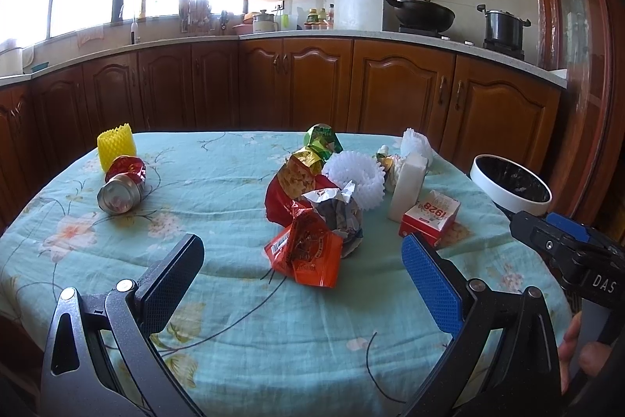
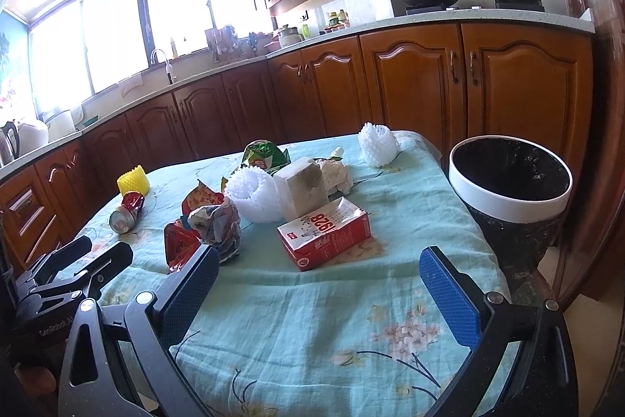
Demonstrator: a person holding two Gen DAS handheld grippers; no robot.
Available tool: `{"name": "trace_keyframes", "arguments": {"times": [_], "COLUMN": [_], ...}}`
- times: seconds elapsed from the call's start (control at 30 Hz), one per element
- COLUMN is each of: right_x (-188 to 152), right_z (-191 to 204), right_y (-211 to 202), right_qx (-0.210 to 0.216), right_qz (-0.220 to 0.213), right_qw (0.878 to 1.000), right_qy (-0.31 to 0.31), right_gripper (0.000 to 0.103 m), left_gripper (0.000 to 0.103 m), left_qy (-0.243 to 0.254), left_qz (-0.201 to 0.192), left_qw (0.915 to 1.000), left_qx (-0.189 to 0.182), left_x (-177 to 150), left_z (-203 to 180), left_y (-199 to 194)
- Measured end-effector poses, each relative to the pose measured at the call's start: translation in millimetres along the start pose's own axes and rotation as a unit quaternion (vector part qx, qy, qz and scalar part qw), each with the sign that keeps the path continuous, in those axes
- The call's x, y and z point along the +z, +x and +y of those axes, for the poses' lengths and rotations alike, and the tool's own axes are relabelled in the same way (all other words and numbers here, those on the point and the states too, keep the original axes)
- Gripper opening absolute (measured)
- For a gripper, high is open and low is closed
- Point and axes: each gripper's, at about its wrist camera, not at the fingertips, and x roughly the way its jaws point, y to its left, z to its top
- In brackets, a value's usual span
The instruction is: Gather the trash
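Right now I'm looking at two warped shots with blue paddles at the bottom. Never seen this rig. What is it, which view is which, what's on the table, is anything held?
No robot arm: a person carries a two-finger gripper in each hand, with a fisheye camera on each looking along the fingers.

One picture is from the left gripper, the other from the right gripper. Both are open and hold nothing.

On the floral tablecloth lies trash: a red 1928 carton, a white foam block, white foam nets, crumpled snack wrappers, a tipped can and a yellow foam net. A lined bin stands beside the table's right edge.
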Motion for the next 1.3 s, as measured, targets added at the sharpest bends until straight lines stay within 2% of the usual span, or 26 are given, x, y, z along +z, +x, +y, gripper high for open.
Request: {"name": "trace_keyframes", "arguments": {"times": [0.6,0.9,1.3], "right_x": [-3,1,19], "right_z": [-4,-6,-21], "right_y": [15,44,92], "right_qx": [0.026,0.053,0.090], "right_qz": [0.030,0.078,0.130], "right_qw": [0.999,0.994,0.985], "right_qy": [-0.006,-0.046,-0.067], "right_gripper": [0.103,0.103,0.103], "left_gripper": [0.103,0.103,0.102], "left_qy": [-0.003,-0.003,0.007], "left_qz": [0.034,0.070,0.104], "left_qw": [0.9994,0.9975,0.9946], "left_qx": [-0.008,-0.008,-0.001], "left_x": [-4,-2,5], "left_z": [3,10,12], "left_y": [19,44,77]}}
